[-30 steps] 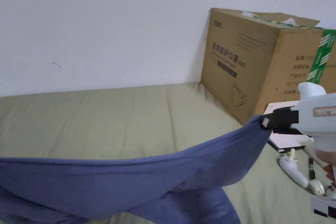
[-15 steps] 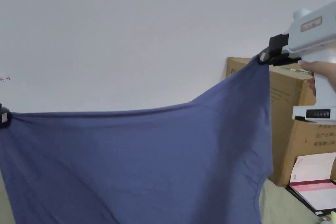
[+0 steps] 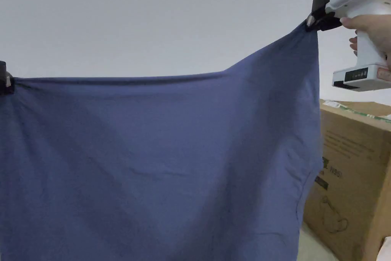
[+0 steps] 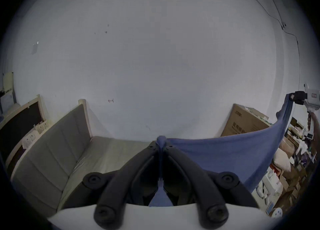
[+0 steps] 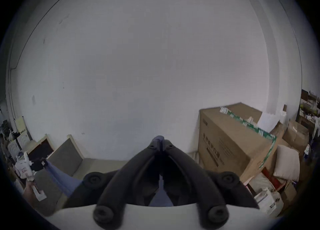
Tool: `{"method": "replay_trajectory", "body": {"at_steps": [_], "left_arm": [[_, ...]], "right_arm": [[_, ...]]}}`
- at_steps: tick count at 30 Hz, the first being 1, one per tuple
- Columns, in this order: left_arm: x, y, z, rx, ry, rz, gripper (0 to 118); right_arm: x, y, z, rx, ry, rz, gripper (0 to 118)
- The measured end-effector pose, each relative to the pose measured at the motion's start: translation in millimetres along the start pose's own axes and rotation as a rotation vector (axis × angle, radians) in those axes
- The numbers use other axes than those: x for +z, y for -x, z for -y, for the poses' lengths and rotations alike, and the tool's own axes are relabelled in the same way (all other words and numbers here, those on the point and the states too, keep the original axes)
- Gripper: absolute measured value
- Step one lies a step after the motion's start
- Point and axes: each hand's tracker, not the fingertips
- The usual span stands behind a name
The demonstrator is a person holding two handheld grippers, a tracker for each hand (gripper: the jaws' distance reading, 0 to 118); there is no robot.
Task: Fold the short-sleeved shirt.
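A blue short-sleeved shirt hangs spread in the air in front of a white wall, its top edge stretched taut between both grippers. My right gripper is shut on the upper right corner, held high by a hand. At the left edge of the head view my left gripper is shut on the other corner, lower down. The left gripper view has its black jaws closed on a bunch of blue cloth, with the shirt running off to the right gripper. Blue cloth is also pinched between the right gripper's jaws.
A large cardboard box stands at the right against the wall. Below lies a bed with a greenish sheet and a padded headboard. Boxes, a pillow and clutter are piled beyond the box at the right.
Both grippers have lifted the shirt from low over the bed up into the air, so it now hangs spread out. The head camera has tilted upward.
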Motion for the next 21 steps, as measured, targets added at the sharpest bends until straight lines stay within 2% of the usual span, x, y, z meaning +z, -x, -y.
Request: {"method": "replay_trajectory", "body": {"at_steps": [5,11,13,17,21], "left_arm": [[-20,-8,-9,-0.023,-0.048,-0.052,2],[-63,-9,-14,-0.077,-0.068,-0.069,2],[-74,-9,-2,-0.067,-0.049,-0.065,2],[-85,-10,50,-0.055,0.11,-0.057,2],[-86,1,148,-0.027,0.34,0.004,2]], "right_arm": [[-3,12,-20,0.005,-0.133,0.023,1],[-20,2,1,0.016,-0.106,0.045,1],[-33,-11,33,0.021,-0.043,0.059,1],[-57,-42,128,0.029,0.139,0.059,1],[-50,-76,274,-0.015,0.399,0.005,2]]}}
